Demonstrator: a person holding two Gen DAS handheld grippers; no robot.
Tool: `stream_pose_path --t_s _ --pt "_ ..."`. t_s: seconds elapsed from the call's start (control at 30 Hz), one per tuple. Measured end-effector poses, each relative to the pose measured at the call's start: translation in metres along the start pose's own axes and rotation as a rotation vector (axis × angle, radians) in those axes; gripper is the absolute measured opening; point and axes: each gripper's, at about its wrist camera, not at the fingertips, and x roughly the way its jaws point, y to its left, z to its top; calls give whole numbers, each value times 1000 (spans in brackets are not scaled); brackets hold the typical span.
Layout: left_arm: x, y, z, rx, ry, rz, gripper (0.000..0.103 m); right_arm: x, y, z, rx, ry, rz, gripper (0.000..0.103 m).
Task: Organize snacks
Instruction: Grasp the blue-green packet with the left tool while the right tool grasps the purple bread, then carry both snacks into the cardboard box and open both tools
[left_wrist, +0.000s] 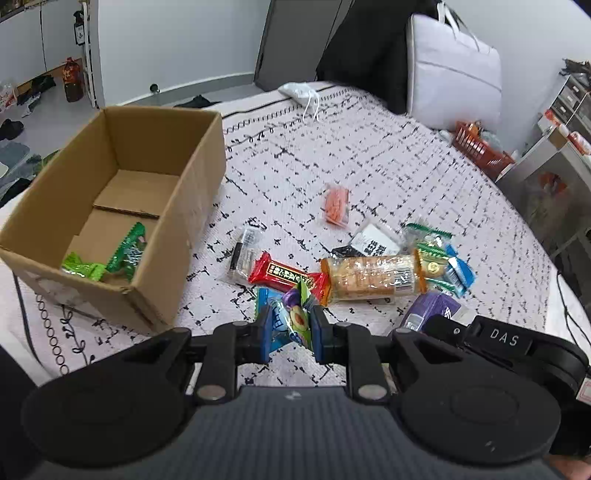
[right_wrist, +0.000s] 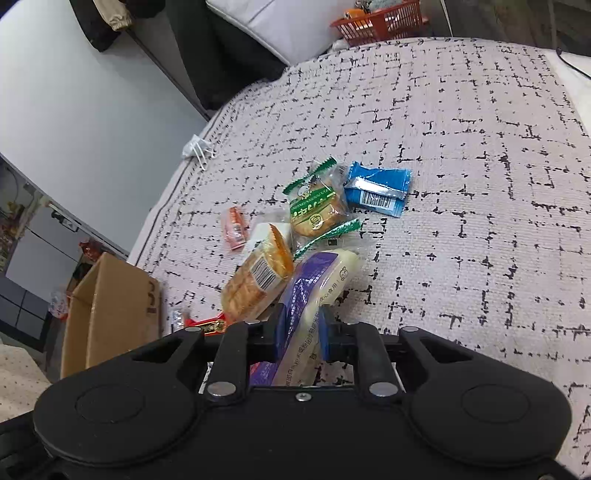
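My left gripper (left_wrist: 290, 328) is shut on a small green and purple snack packet (left_wrist: 297, 312), held just above the bed in front of the snack pile. The open cardboard box (left_wrist: 192, 155) stands to its left with two green packets (left_wrist: 107, 258) inside. My right gripper (right_wrist: 301, 332) is shut on a purple and white bread packet (right_wrist: 317, 284), which also shows in the left wrist view (left_wrist: 430, 308). On the bed lie a cracker roll (left_wrist: 373, 278), a red bar (left_wrist: 284, 277), an orange packet (left_wrist: 336, 205), a green-edged cake packet (right_wrist: 317, 210) and a blue packet (right_wrist: 376, 188).
A white patterned bedspread (right_wrist: 461, 184) covers the bed. An orange basket (left_wrist: 480, 147) and a white zip bag (left_wrist: 454, 62) stand at the far side. A small white pouch (left_wrist: 299, 90) lies near the far edge. Metal shelving (left_wrist: 554, 155) is at right.
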Motion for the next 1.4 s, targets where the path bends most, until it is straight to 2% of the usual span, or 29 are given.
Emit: stream_pose_path --t_s 0.4,0.7,1.4 --pt "-43 6 0 1 -62 -10 21 -32 8 -4 -27 -71 68 18" --pt "-62 15 5 -9 -98 -6 20 -39 31 -4 -85 -92 195 18" --pt "-80 80 35 -114 -144 15 21 -37 93 -5 -243 -103 257 18"
